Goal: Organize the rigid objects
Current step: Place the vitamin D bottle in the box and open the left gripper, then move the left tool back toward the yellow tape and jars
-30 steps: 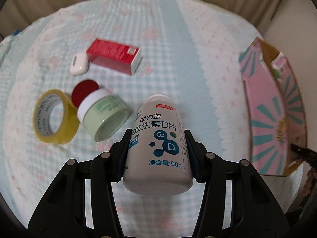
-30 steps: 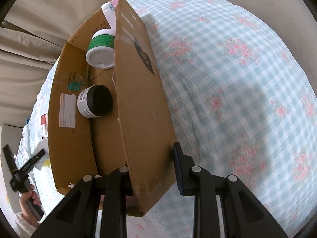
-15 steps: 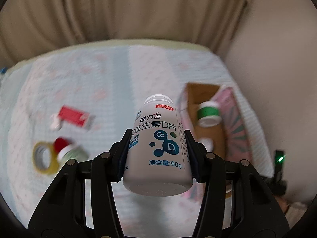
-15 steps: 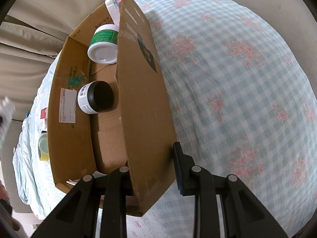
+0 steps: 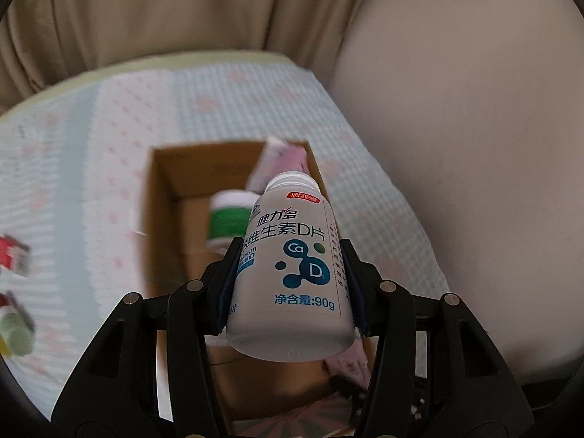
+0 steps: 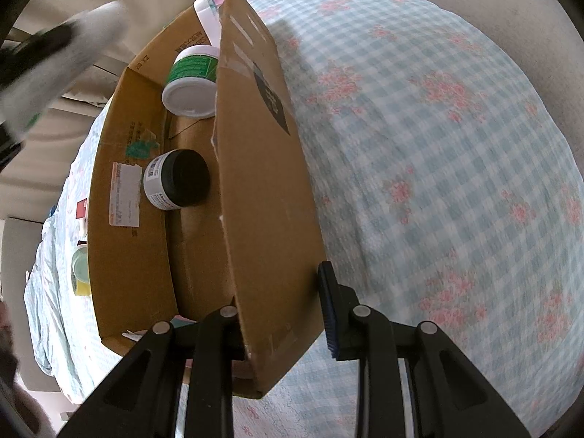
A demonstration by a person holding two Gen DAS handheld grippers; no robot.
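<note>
Reading bottle (image 5: 292, 273) label: "Ca", "D3", "90g".

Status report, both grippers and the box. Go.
Left gripper shut on white supplement bottle, over the cardboard box. Right gripper clamps box flap. Two jars inside; drop space free.

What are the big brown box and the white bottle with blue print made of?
The big brown box looks like plain corrugated cardboard: matte, with torn edges, tape and folded flaps. The white bottle with blue print seems smooth, slightly glossy plastic with printed lettering, though that stays a guess.
</note>
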